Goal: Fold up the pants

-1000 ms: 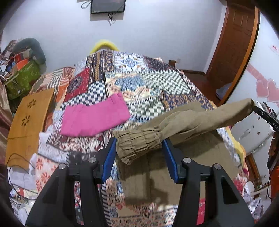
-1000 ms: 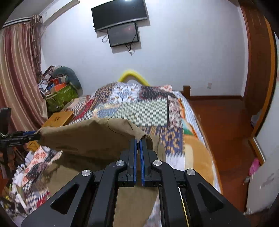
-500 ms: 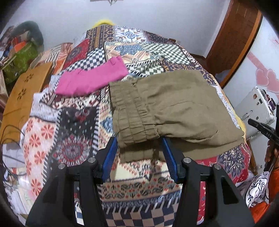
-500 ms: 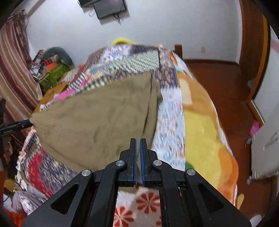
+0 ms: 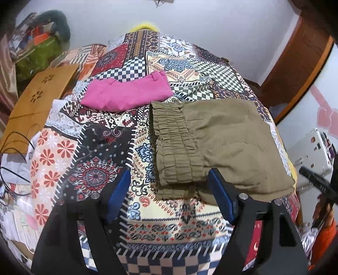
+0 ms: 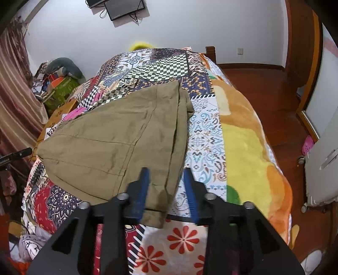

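While both tools hang over the near end of the bed, the patchwork bedspread (image 5: 101,148) fills most of each view, running from the near edge to the far white wall (image 5: 211,25). On the right side of the bed, seen from the right wrist, an orange-and-yellow blanket (image 6: 249,148) lies beside the patchwork.

The olive pants (image 5: 221,137) lie folded flat on the bedspread, right of centre in the left wrist view. Elastic waistband (image 5: 175,146) faces left; the smooth cloth runs off to the right. A lower layer peeks out along the near edge. In the right wrist view the pants (image 6: 109,143) spread to the left and far side, one narrow folded end reaching near.

A folded pink garment (image 5: 128,93) lies farther off and to the left of the pants, apart from them. A wooden board (image 5: 36,105) leans at the bed's left side. A wall screen (image 6: 124,8) hangs at the far end.

Left gripper (image 5: 169,190): jaws spread wide, released, straddling the near corner of the waistband without pinching it. Blue pads (image 5: 118,194) clear of cloth on the left; the right pad is at the cloth's edge, contact unclear.

Right gripper (image 6: 166,190): jaws parted, released. The near end of the pants lies between the fingers (image 6: 143,190); nothing gripped.
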A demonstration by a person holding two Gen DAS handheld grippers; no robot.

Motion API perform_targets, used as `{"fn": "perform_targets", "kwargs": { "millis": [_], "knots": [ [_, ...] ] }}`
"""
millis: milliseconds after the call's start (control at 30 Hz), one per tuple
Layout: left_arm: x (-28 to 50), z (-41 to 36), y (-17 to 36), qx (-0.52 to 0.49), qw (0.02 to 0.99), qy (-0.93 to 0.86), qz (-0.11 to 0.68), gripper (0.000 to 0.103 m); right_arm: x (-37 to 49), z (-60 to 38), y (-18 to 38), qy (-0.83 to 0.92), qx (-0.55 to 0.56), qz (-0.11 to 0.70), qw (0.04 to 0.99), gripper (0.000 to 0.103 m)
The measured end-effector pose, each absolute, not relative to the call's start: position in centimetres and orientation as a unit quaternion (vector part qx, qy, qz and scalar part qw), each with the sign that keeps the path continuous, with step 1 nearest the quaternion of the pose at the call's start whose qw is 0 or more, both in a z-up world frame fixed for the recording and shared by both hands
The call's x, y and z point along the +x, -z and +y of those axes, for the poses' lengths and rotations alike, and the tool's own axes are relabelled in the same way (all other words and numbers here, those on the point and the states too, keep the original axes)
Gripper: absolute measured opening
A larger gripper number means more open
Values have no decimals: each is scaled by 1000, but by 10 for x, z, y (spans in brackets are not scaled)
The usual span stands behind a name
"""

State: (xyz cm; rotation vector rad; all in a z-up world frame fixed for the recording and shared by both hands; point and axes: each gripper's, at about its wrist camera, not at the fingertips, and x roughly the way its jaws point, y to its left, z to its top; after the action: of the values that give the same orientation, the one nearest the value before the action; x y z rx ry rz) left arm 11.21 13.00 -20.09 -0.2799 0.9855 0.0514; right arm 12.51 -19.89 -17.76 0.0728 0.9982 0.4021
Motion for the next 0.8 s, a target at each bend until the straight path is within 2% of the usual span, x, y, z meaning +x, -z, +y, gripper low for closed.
{"fn": "perform_targets", "kwargs": {
  "millis": [267, 567, 633, 700, 800],
  "knots": [
    [129, 111, 224, -129, 859, -4, 496, 75, 124, -190, 208, -197, 57, 533, 821, 35],
    [124, 101, 241, -113, 858, 6, 501, 76, 120, -187, 216, -205, 49, 546, 811, 34],
    [123, 102, 242, -115, 860, 6, 498, 76, 118, -185, 215, -205, 44, 539, 816, 29],
    [123, 102, 242, -114, 862, 4, 494, 73, 116, -182, 213, -198, 21, 532, 823, 18],
    [121, 95, 238, -86, 868, 5, 489, 67, 113, -180, 208, -193, 3, 519, 833, 12]
  ]
}}
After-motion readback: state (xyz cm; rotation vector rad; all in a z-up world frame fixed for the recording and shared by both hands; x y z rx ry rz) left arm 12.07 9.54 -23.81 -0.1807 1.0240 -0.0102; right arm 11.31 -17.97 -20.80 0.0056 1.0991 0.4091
